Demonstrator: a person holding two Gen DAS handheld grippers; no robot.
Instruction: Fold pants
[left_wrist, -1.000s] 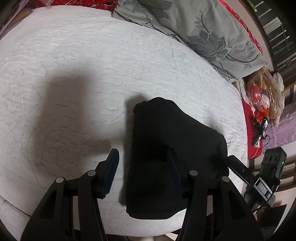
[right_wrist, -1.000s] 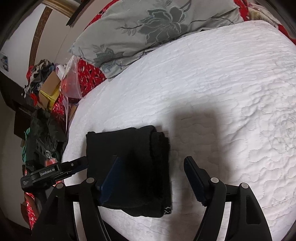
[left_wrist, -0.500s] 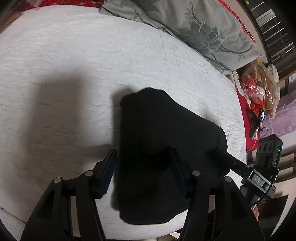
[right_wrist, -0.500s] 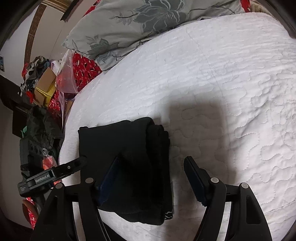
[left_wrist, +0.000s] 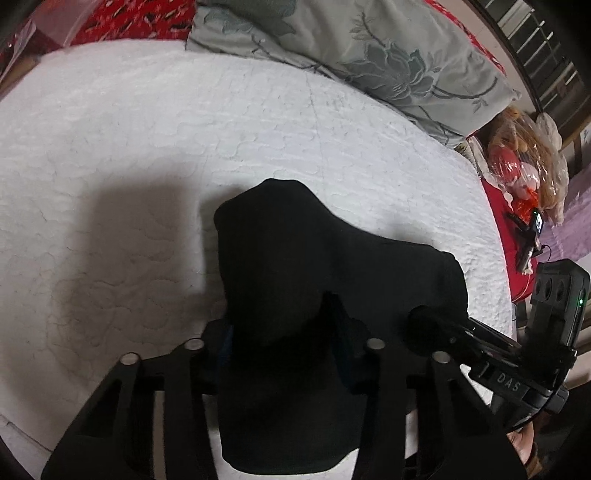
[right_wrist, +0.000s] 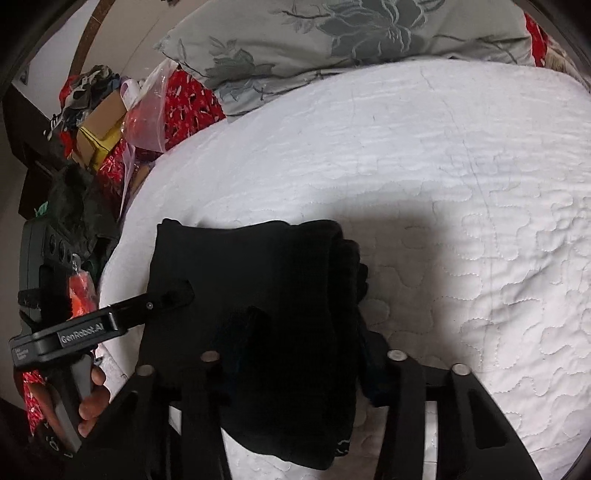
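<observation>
one folded black pants (left_wrist: 303, 295) bundle lies at the near edge of the white quilt (left_wrist: 147, 147); two grippers, left gripper (left_wrist: 282, 332) and right gripper (right_wrist: 303, 343), each clamp it. only the right view shows a cardboard box (right_wrist: 99, 129).

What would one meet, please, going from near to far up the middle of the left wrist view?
The left gripper closed on the cloth → folded black pants → white quilted bed cover → grey floral pillow.
</observation>
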